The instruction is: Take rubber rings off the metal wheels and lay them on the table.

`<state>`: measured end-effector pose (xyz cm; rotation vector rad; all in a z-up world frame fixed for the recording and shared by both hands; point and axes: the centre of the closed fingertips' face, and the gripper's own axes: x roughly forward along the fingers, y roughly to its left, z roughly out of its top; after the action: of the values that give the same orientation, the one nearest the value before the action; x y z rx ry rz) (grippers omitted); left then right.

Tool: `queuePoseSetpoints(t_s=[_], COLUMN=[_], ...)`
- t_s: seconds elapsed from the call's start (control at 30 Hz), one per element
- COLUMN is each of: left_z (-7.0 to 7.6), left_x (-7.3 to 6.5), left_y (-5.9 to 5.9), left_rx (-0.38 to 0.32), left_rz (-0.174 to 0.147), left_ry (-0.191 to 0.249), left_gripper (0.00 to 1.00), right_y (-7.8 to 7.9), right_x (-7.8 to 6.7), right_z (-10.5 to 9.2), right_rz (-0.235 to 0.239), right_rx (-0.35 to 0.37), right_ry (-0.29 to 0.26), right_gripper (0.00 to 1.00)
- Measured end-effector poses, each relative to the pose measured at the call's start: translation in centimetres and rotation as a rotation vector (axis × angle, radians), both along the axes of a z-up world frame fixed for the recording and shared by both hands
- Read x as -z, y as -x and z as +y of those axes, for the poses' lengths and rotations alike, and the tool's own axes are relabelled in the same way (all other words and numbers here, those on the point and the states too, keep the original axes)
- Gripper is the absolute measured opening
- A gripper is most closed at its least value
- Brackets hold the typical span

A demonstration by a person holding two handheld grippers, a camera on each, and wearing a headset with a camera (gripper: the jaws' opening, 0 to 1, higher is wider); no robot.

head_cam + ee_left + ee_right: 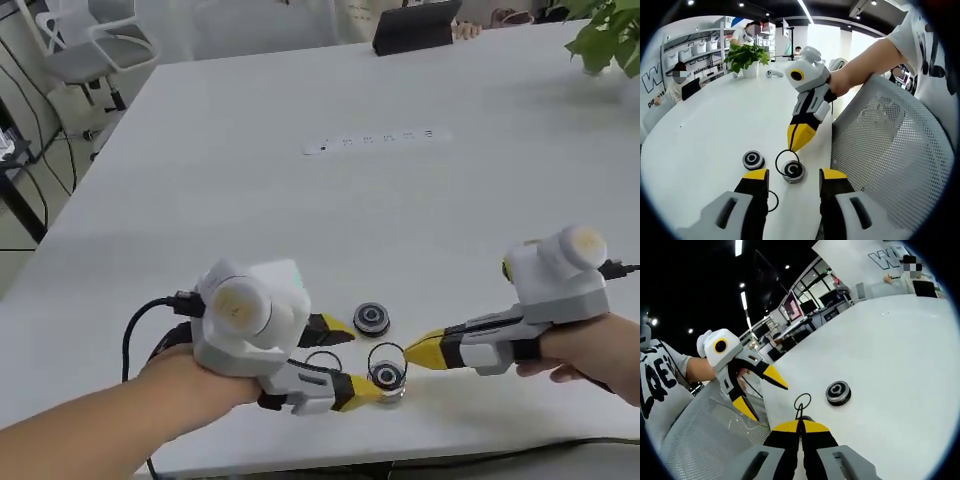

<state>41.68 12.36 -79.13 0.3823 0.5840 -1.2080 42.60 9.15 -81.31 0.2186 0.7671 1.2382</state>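
Job looked half done. Right claw (412, 351) pinched a ring (386, 343) just above the near wheel (388, 377); left claw (358, 360) gaped wide beside that wheel. Another ring (322, 353) lay on the table (300, 200) close by; the far wheel (372, 318) behind it still wore one.

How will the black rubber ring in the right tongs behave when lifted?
Probably floppy: the rubber ring is a thin loop held by one pinch of the right tongs. Likely very light, so it may slip free. Laid flat, unlikely to roll.
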Motion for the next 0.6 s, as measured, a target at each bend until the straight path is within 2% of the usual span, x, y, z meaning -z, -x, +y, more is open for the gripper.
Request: queuePoseSetpoints(t_s=[0.07, 0.3, 0.6], left_z=[0.3, 1.5, 3.5], left_x=[-0.3, -0.9, -1.8], left_y=[-0.1, 0.0, -0.4], left_rx=[-0.016, -0.030, -0.076], left_rz=[0.015, 0.000, -0.005], left_ry=[0.012, 0.016, 0.038], left_gripper=[0.39, 0.46, 0.51], right_y=[-0.1, -0.6, -1.0], right_x=[-0.3, -1.3, -2.2], right_z=[0.0, 0.0, 0.9], right_rz=[-0.002, 0.002, -0.004], right_rx=[0.004, 0.028, 0.015], right_ry=[-0.007, -0.039, -0.052], right_gripper=[0.00, 0.00, 0.00])
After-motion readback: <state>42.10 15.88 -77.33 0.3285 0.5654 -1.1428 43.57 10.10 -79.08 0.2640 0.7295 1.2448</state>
